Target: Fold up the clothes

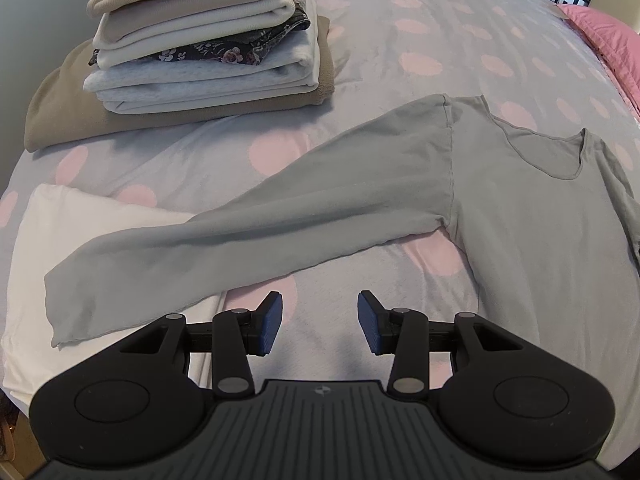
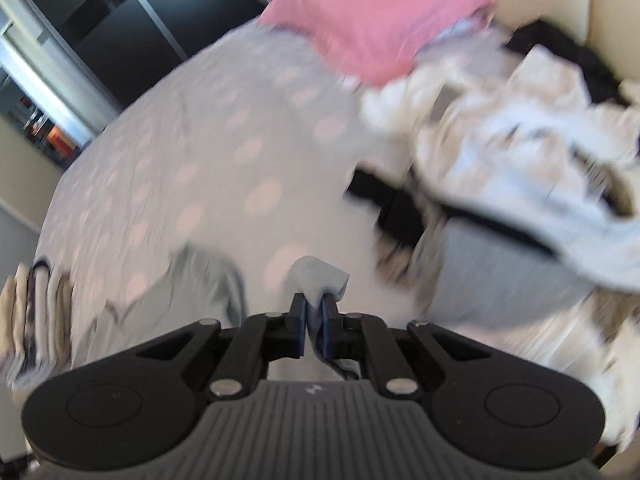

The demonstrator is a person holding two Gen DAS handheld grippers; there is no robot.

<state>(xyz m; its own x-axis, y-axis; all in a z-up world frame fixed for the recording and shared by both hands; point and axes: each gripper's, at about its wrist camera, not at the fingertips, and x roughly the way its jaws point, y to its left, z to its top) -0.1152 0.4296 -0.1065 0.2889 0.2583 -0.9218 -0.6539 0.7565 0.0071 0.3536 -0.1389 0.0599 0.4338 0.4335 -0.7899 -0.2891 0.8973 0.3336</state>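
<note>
A grey long-sleeved shirt (image 1: 520,208) lies flat on the polka-dot bed sheet (image 1: 420,40). Its sleeve (image 1: 240,240) stretches left over a white garment (image 1: 48,248). My left gripper (image 1: 320,322) hovers just short of that sleeve, open, with nothing between its blue pads (image 1: 272,322). In the blurred right wrist view my right gripper (image 2: 314,316) is shut on a fold of pale grey fabric (image 2: 320,276), the same colour as the shirt (image 2: 208,284). The fold pokes out above the fingertips, and more fabric trails below the jaws.
A stack of folded clothes (image 1: 208,40) sits on a tan garment (image 1: 64,112) at the far left of the bed. A heap of unfolded laundry (image 2: 520,152) and a pink pillow (image 2: 380,20) lie at the far right. Dark furniture stands beyond the bed.
</note>
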